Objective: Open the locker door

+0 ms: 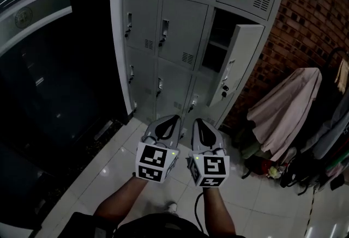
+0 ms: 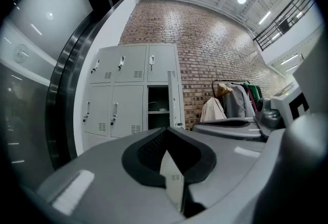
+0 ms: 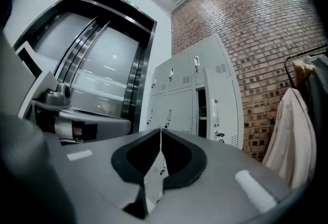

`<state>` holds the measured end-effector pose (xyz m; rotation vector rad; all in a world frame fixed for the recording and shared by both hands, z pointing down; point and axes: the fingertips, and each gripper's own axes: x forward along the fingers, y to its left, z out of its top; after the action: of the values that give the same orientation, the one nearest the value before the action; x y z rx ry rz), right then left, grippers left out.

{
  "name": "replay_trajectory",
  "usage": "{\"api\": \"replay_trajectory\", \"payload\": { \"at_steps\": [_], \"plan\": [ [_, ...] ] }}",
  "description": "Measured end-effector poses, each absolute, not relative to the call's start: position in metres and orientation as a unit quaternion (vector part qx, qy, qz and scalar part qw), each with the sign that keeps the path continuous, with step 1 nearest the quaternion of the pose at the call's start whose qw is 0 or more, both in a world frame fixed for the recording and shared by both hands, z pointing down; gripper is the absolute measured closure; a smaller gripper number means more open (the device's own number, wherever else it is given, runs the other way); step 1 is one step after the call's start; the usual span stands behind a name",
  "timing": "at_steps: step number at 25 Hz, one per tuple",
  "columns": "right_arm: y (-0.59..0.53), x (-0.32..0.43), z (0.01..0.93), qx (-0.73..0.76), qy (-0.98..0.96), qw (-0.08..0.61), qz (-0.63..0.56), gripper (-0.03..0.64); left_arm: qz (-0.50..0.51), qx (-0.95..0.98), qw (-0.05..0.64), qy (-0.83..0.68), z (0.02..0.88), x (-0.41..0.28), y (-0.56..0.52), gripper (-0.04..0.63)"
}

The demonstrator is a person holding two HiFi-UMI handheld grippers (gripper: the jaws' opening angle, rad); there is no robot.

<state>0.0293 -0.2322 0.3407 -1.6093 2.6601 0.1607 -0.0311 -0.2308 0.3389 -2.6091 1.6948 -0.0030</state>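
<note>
**Door open, grippers empty**

The locker door [image 1: 235, 62] stands swung out at the right edge of the lockers [image 1: 163, 41]. The left gripper [image 1: 174, 118] and right gripper [image 1: 197, 121] hang well short of it, jaws pressed together on nothing. To widen it, I would push the free edge gently, following the hinge's arc.

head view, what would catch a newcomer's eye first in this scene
The one open door in the grey locker bank, swung out in the right column with a dark compartment behind it, draws the eye first. Nearer the camera, the left gripper and right gripper sit side by side, jaws together and empty, short of the lockers. A pale coat hangs at the right by the brick wall.
</note>
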Motion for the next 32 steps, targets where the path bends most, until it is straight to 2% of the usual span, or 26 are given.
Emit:
{"api": "replay_trajectory", "payload": {
  "at_steps": [17,32],
  "plan": [
    [-0.1,-0.003,0.359,-0.526,0.849,-0.01,0.049,0.617,0.006,-0.851,-0.018,0.525,0.371,-0.051,-0.108,0.589],
    [-0.094,0.003,0.348,-0.529,0.847,0.001,0.055,0.617,0.01,-0.85,-0.002,0.526,0.358,-0.048,-0.098,0.589]
  ]
}}
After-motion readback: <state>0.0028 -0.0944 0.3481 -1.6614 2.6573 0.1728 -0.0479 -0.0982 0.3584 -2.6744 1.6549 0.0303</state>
